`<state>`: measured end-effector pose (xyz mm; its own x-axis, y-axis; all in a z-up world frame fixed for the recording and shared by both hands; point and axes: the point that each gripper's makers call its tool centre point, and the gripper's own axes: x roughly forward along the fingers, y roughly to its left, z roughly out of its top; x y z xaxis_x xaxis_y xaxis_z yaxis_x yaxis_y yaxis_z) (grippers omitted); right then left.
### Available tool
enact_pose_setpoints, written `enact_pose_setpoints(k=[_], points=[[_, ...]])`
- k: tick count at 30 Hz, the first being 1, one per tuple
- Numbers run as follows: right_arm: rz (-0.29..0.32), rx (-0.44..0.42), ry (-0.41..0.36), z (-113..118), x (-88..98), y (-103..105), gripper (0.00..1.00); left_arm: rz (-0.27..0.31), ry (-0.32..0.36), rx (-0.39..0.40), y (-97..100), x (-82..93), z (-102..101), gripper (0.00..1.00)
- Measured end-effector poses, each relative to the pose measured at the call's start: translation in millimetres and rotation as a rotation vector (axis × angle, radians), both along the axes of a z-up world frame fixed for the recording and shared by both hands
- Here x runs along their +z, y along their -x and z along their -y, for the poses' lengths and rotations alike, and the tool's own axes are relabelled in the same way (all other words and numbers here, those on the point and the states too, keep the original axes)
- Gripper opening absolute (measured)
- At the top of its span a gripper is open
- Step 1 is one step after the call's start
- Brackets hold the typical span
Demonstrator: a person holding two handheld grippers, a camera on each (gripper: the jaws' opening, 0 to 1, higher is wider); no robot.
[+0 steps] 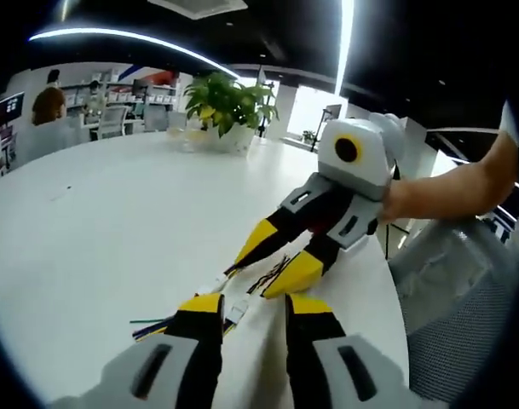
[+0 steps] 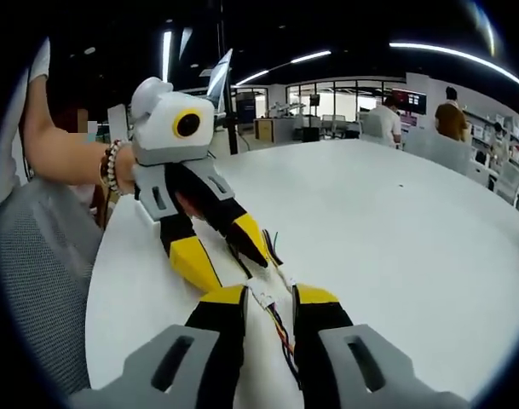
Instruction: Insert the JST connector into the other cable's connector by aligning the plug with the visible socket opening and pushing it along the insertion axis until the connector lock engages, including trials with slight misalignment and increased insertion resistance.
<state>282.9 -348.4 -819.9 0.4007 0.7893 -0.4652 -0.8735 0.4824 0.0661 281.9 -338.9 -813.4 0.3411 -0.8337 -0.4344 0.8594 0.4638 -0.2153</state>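
Note:
A small white JST connector with thin coloured wires lies on the white table, in the gap between the yellow-tipped jaws of my left gripper. Those jaws stand apart, open. My right gripper reaches in from the upper right, its fingers apart around a second bundle of wires. In the right gripper view a white connector and its wires lie between the open jaws of my right gripper. My left gripper faces it from the upper left.
A potted plant stands at the table's far side. A grey mesh chair sits past the table edge close beside the grippers, seen again as the mesh chair. People and desks are far behind. A bare forearm holds the right gripper.

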Motion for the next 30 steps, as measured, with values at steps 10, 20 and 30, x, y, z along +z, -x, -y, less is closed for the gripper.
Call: enact_pose_setpoints(k=[10,20,30], points=[[0.011,-0.081,-0.002,16,18.0,-2,0.28,0.030,0.068,0.132,-12.9,30.7,-19,0.45],[0.052,-0.145,-0.011,33,39.2,-2,0.30,0.057,0.094,0.193,-9.4,54.5,-34,0.49],[0.081,-0.199,0.008,48,52.5,5,0.32,0.101,0.080,0.251,-8.1,69.7,-48,0.50]])
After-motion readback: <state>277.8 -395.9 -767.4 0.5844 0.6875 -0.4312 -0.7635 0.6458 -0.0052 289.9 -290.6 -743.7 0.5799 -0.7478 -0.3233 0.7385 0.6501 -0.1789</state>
